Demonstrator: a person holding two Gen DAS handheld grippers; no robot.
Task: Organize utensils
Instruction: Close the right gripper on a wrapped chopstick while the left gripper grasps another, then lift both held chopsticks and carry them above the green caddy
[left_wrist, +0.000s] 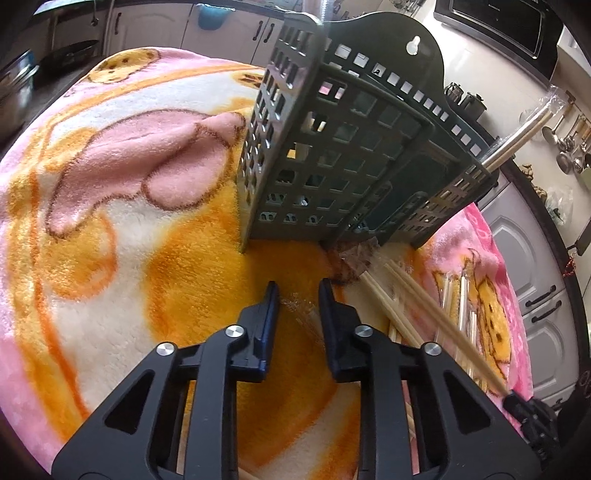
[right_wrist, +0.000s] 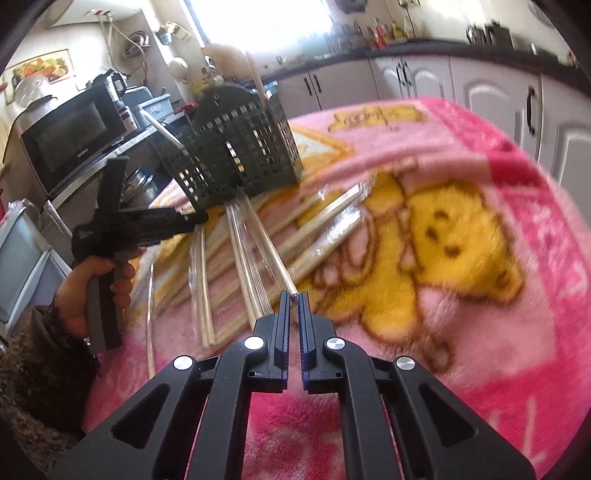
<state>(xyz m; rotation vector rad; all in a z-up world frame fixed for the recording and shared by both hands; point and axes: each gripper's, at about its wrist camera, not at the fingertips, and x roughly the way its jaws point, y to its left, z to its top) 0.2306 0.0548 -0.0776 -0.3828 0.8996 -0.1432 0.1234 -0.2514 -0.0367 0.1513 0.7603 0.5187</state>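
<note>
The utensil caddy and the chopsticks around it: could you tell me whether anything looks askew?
The green caddy looks upright. Wrapped chopsticks lie fanned across the blanket rather than aligned, and the right gripper pinches one wrapped pair.

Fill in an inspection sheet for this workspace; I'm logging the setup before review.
Surface: pink and orange cartoon-bear blanket.
Job's things: dark green perforated utensil caddy standing on the blanket; wrapped chopsticks scattered in front of it; a few already stand in the caddy.
Clutter: nothing seen.
Grippers: left hand-held gripper open, holding nothing, low over the blanket; right hand-held gripper shut on a wrapped chopstick pair.
Cables: nothing seen.
Surroundings: microwave, white kitchen cabinets, hanging utensils.
</note>
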